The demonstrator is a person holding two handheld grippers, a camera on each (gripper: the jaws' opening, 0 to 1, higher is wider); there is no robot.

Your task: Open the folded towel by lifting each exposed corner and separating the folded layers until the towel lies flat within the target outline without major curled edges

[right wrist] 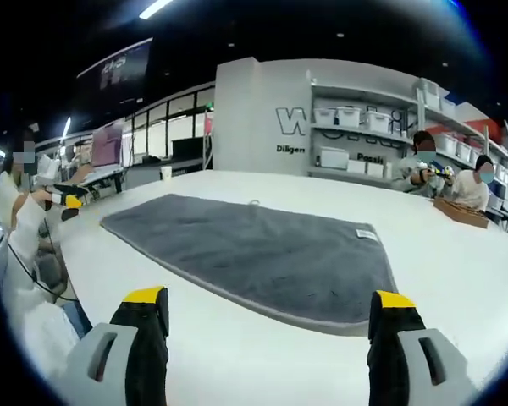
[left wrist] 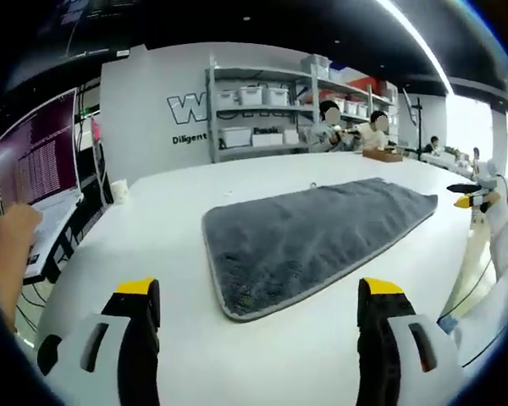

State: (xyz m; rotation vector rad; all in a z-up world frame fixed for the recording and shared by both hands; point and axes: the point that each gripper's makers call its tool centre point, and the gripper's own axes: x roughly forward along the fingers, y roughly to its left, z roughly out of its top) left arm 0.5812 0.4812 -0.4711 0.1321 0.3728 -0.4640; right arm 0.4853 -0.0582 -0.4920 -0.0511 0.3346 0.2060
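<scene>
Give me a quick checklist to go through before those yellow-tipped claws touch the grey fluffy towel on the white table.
1. Left gripper open, holding nothing: ok.
2. Right gripper open, holding nothing: ok.
3. Grey fluffy towel within view, near edge facing the jaws: ok.
4. Towel fully unfolded: cannot tell; it lies low, no folded layer is plain.
5. Target outline on the white table: cannot tell; none visible.
6. Edges free of curls: ok on near edge.

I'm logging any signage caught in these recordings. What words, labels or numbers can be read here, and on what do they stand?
"Diligent", partly cut off by shelving: small print on the white wall.
Large outlined letters above it, starting "W": rest hidden by the shelving unit.
Screen text on the monitor: too small to read.
White tag on the grey towel: too small to read.
</scene>
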